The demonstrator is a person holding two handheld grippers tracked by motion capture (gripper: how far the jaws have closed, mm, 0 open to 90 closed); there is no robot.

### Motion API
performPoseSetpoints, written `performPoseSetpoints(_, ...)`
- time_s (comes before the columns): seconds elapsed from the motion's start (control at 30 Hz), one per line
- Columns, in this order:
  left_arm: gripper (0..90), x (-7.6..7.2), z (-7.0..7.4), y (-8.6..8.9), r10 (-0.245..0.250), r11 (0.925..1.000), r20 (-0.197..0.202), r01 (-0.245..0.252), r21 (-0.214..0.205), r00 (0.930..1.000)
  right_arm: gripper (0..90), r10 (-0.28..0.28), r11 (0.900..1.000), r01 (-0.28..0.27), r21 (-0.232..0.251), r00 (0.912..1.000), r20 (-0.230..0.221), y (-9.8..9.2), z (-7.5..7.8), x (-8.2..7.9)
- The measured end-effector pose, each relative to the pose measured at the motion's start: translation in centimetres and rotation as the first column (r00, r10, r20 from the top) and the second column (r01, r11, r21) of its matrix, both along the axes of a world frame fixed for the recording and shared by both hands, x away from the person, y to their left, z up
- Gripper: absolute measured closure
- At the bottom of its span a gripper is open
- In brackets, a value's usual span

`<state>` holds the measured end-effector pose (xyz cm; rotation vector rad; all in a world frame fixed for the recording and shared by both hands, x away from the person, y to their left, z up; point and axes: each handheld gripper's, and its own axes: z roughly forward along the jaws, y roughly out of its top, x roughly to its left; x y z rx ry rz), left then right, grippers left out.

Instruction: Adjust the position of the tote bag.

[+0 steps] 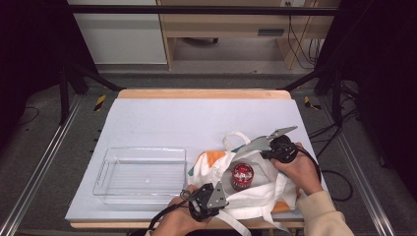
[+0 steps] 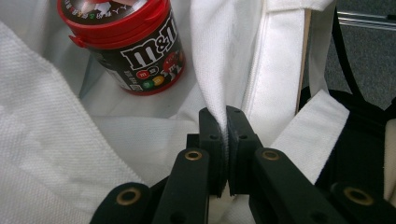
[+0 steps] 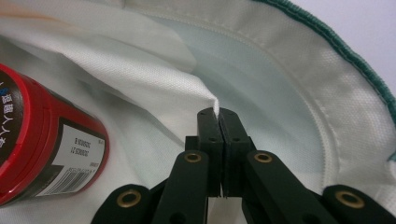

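While the white tote bag (image 1: 255, 189) lies open at the counter's (image 1: 162, 118) near right, a red-lidded candy jar (image 1: 242, 176) stands inside it. Left tool (image 2: 223, 135) and right tool (image 3: 218, 122) each pinch the bag's cloth. Left of it sits a clear plastic bin (image 1: 140, 174); beyond the counter, grey floor and a wooden desk (image 1: 226, 24).

Tote bag (image 1: 255, 189) coarse-woven matt white cloth, M&M's candy jar (image 2: 128, 44) glossy plastic with red lid, bin (image 1: 140, 175) clear smooth plastic, gripper jaws matt black plastic
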<state>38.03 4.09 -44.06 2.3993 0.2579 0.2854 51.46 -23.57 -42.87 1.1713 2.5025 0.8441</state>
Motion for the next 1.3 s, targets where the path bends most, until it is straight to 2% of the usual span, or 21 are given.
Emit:
performPoseSetpoints(0.47, 87.5, -0.56, 0.07, 0.09, -0.023, 0.9997, -0.006, 0.023, 0.013, 0.9997, 89.6, 0.002, 0.9998, -0.002, -0.018, 0.9999, 0.013, 0.08, -0.17, 0.12)
performPoseSetpoints(0.53, 87.5, -0.56, 0.07, 0.06, -0.025, 0.9995, -0.007, 0.025, 0.017, 0.9997, 89.6, -0.003, 0.9993, 0.003, -0.037, 0.9998, 0.018, 0.35, -0.08, -0.01)
performPoseSetpoints(0.73, 87.6, -0.67, 0.06, 0.09, -0.034, 0.9991, -0.008, 0.034, 0.024, 0.9994, 89.6, -0.012, 0.9992, 0.013, -0.037, 0.9998, 0.014, 0.32, -0.16, 0.28)
performPoseSetpoints(0.87, 87.5, -0.57, -0.04, 0.1, -0.02, 0.9997, -0.012, 0.02, 0.015, 0.9997, 89.5, -0.005, 0.9987, 0.006, -0.05, 0.9998, 0.022, 0.45, -0.14, 0.25)
performPoseSetpoints(1.07, 87.1, -0.43, 0.01, 0.05, 0.01, 1.0, -0.01, -0.01, -0.001, 0.9999, 88.9, -0.004, 0.9995, 0.005, -0.031, 0.9998, 0.02, 0.34, -0.1, 0.06)
performPoseSetpoints(1.3, 86.2, -0.45, -0.07, 0.17, 0.007, 0.9999, -0.011, -0.007, -0.009, 0.9999, 85.2, 0.0, 0.9992, 0.002, -0.04, 0.9996, 0.029, 0.33, -0.04, -0.02)
